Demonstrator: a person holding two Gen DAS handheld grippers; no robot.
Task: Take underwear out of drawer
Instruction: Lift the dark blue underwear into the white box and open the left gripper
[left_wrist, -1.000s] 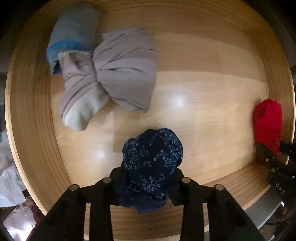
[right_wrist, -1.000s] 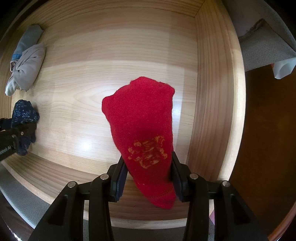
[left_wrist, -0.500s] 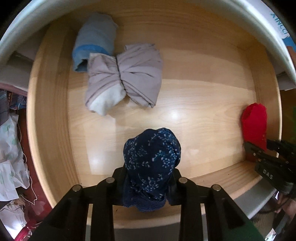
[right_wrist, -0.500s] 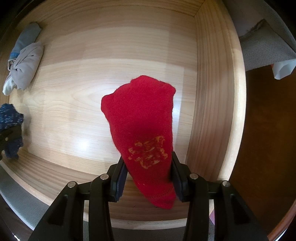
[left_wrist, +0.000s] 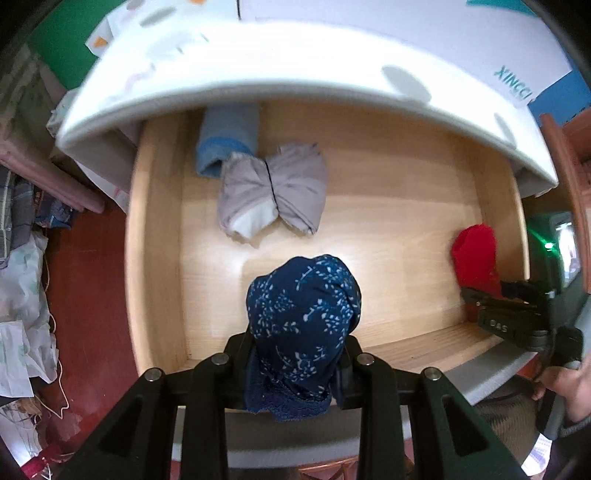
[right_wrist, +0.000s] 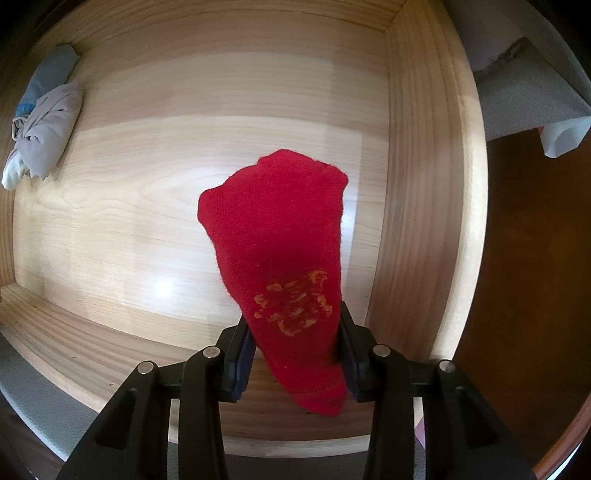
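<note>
Pinching the navy floral underwear (left_wrist: 303, 317) in my left gripper (left_wrist: 295, 363) above the drawer (left_wrist: 155, 229), I risk snagging it on the white overhanging top (left_wrist: 295, 74). My right gripper (right_wrist: 295, 354) clamps the red garment (right_wrist: 280, 236) by its edge near the drawer's right wall, so it could slip free.

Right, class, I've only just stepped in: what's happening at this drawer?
A person is emptying a wooden drawer with two handheld grippers. The left gripper is clamped on a navy floral bundle; the right gripper grips a red knitted piece. A grey bundle and a blue roll lie on the drawer floor.
</note>
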